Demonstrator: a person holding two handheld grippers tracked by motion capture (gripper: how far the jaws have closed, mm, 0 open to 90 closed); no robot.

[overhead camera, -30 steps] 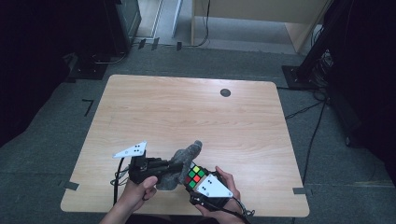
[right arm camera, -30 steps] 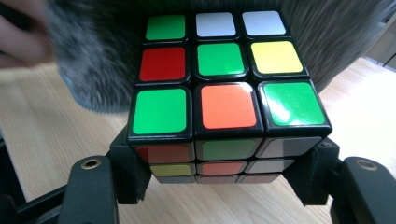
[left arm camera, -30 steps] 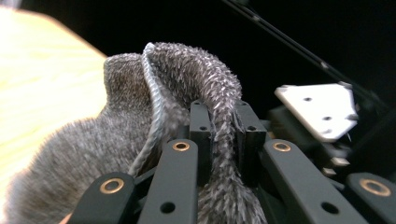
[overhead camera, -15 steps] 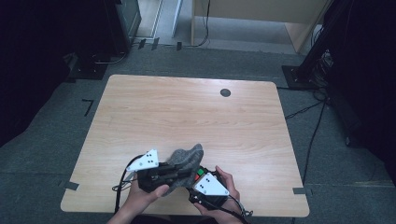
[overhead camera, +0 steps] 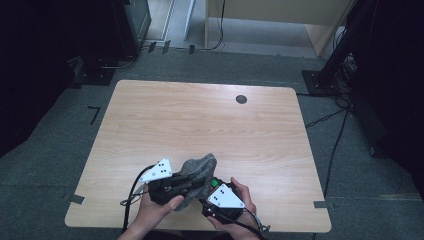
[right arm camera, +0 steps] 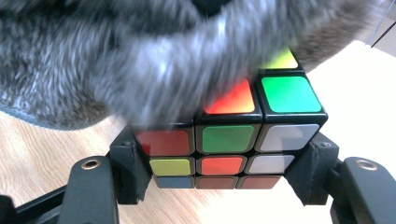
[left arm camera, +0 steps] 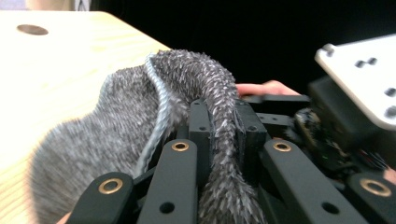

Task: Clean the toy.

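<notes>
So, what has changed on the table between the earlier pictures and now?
The left gripper, shut on the grey cloth, moved right and brought the cloth over the puzzle cube. The right gripper kept its hold on the cube, in the same place.

My light wood desk (overhead camera: 200,125) mid-frame, round dark grommet (overhead camera: 241,99) upper right of its top. Grey carpet floor (overhead camera: 60,165) around, tape marks (overhead camera: 76,199) at desk corners. Dark equipment upper left, black stand (overhead camera: 320,80) right, pale cabinet (overhead camera: 280,15) at top.

Lab or recording studio, bare wooden counter (overhead camera: 200,125) on grey carpet (overhead camera: 60,165), tape marks (overhead camera: 76,199), black stand bases (overhead camera: 320,80), trailing cables (overhead camera: 335,150), dark surroundings
</notes>
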